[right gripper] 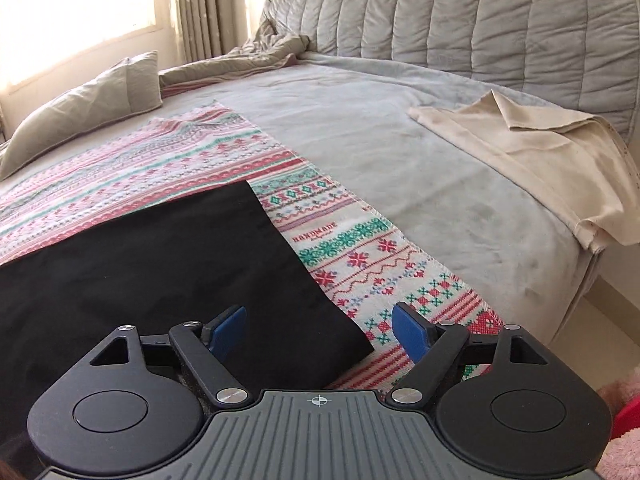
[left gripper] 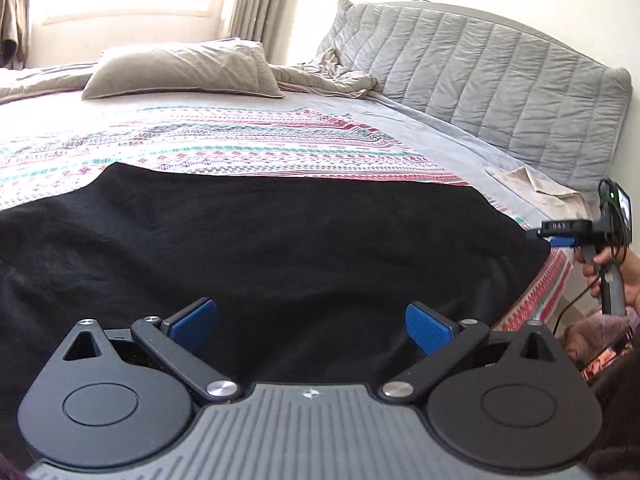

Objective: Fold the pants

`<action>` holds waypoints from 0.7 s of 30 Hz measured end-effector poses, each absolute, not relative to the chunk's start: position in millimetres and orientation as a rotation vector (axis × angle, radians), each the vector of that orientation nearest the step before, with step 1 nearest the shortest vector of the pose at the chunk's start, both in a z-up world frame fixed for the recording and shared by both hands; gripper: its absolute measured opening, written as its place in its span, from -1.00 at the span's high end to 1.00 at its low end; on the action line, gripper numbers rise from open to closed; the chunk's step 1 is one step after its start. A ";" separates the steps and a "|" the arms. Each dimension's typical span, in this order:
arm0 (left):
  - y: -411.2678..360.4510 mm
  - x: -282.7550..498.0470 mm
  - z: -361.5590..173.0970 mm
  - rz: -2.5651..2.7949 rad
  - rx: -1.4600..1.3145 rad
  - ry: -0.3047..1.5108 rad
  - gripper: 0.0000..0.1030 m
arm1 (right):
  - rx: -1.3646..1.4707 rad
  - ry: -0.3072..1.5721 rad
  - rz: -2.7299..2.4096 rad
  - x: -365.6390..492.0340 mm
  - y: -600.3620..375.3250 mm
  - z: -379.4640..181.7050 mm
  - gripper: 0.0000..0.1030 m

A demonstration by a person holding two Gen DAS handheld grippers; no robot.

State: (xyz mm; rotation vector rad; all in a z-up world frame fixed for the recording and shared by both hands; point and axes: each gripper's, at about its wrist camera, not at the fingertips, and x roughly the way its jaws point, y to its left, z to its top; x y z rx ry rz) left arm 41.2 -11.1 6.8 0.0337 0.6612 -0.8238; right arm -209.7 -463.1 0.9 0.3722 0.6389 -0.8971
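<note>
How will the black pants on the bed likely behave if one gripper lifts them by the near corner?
The black pants lie flat and follow the patterned blanket with soft wrinkles, so they will probably droop rather than hold shape. The matte weave looks unlikely to slip from the blue pads. A one-corner lift would likely drag and bunch the rest.

Bed [right gripper: 400, 152] with grey cover. Patterned blanket [right gripper: 360, 256] spread on it near the quilted headboard [right gripper: 480, 20]; black pants [right gripper: 160, 264] flat on the blanket. Beige folded cloth [right gripper: 520, 140] just below headboard. Pillow [left gripper: 180, 68] further from it.
</note>
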 end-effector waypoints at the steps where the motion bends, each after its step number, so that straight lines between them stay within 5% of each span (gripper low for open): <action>1: -13.1 42.4 6.5 -0.820 0.026 0.667 -1.00 | 0.378 0.648 -0.893 -211.9 -465.6 -2.0 -0.34; 4: -17.7 45.6 7.7 -0.812 0.013 0.678 -1.00 | 0.348 0.672 -0.880 -211.6 -464.5 -6.8 -0.21; 13: -26.2 53.9 3.4 -0.786 -0.036 0.735 -1.00 | 0.324 0.694 -0.780 -202.9 -458.2 -6.8 0.83; 21: -23.7 69.0 -1.2 -0.799 -0.208 0.833 -1.00 | 0.287 0.573 -0.702 -196.2 -427.2 24.6 0.87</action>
